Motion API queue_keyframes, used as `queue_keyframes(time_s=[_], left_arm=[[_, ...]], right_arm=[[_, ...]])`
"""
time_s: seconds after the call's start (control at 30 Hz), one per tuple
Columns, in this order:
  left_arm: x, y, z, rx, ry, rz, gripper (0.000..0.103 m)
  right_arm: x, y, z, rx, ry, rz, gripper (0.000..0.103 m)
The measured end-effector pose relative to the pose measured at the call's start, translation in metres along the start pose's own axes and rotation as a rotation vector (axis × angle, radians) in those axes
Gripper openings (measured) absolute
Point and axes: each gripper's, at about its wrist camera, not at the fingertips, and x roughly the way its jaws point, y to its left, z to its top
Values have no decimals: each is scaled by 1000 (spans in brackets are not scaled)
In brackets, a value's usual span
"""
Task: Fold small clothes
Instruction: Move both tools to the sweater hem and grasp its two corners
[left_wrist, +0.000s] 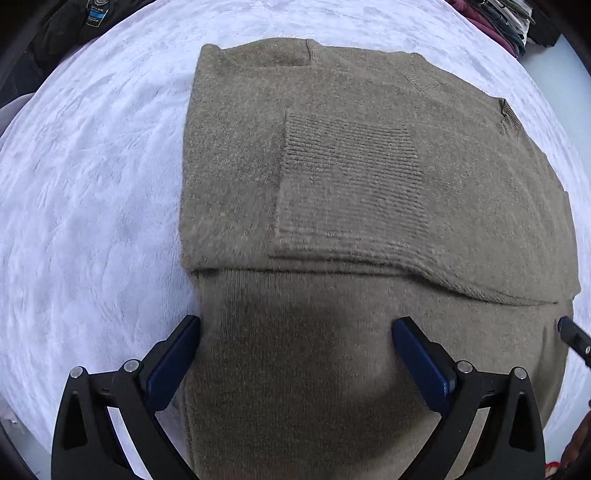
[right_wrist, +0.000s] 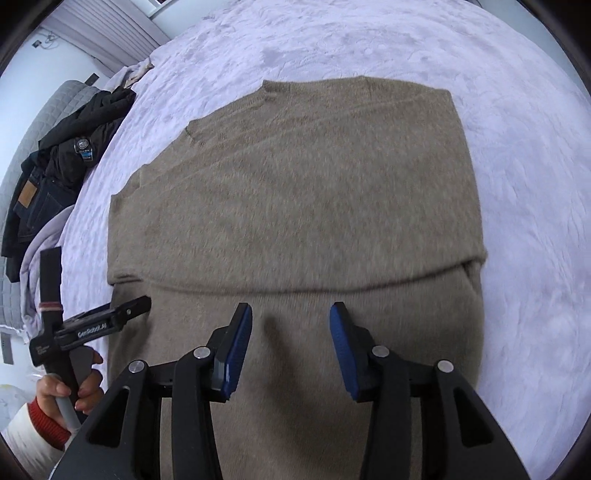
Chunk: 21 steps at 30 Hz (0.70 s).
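Observation:
A grey-brown knit sweater (left_wrist: 332, 177) lies partly folded on a white fleece blanket (left_wrist: 92, 184). A ribbed sleeve cuff (left_wrist: 351, 177) lies across its top layer, and a fold edge runs across the near part. My left gripper (left_wrist: 295, 325) is open just over the sweater's near left part, its left finger at the sweater's edge. My right gripper (right_wrist: 291, 314) is open over the near part of the sweater (right_wrist: 295, 192), empty. The left gripper also shows in the right wrist view (right_wrist: 110, 317), at the sweater's left edge.
Dark clothes and jeans (right_wrist: 55, 166) are piled at the blanket's left edge by a grey quilted headboard (right_wrist: 48, 107). A stack of folded clothes (left_wrist: 498, 18) sits at the far right. The blanket (right_wrist: 517, 147) spreads around the sweater.

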Motion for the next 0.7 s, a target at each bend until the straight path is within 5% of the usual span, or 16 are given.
queue_keyframes(time_s=[0.7], left_arm=[[-97,11,-98,119,47,24,103]], right_arm=[[-71,34,-77,82,3,30,53]])
